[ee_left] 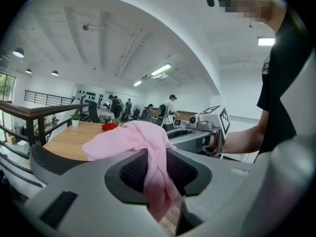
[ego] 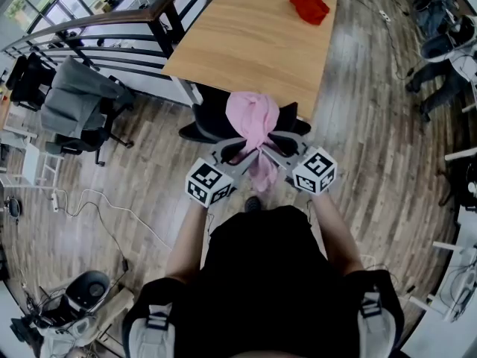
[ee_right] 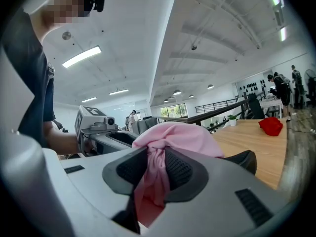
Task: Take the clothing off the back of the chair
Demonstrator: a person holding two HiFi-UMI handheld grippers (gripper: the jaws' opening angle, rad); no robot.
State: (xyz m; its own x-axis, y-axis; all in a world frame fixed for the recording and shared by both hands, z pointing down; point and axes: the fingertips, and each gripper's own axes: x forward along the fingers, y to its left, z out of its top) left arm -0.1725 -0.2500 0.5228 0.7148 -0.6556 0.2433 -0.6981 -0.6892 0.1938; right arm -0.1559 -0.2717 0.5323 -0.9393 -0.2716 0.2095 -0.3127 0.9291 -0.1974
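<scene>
Both hands are out ahead of me at the chair (ego: 205, 121), which is tucked against the near edge of the wooden surface (ego: 246, 36).

Pink garment (ego: 253, 121): bunched over the top of the black chair back, with a tail hanging down the near side between my two tools. It is still on the chair.

Left fingers (ego: 227, 157): partly closed, pinching a fold of the pink garment (ee_left: 131, 137). In the left gripper view the cloth runs down between the two dark pads, and the left fingers (ee_left: 133, 172) press it from both sides. The curved chair back (ee_left: 49, 162) shows at left, under the cloth.

Right fingers (ego: 287, 155): the same story, partly closed and clamped on a gathered fold. In the right gripper view the pink garment (ee_right: 180, 137) rises in a mound above the right fingers (ee_right: 180, 174) and a pinched strip drops between the pads. The chair back (ee_right: 242, 159) pokes out to the right.

The two tools come in from left and right and meet at the hanging tail, close together. Each one's marker cube shows in the other's view.

Surroundings: a red cloth (ego: 308, 7) lies on the far right part of the surface, well apart from the chair. A grey garment (ego: 71, 95) hangs over another chair far left. People stand in the far background of both gripper views.
</scene>
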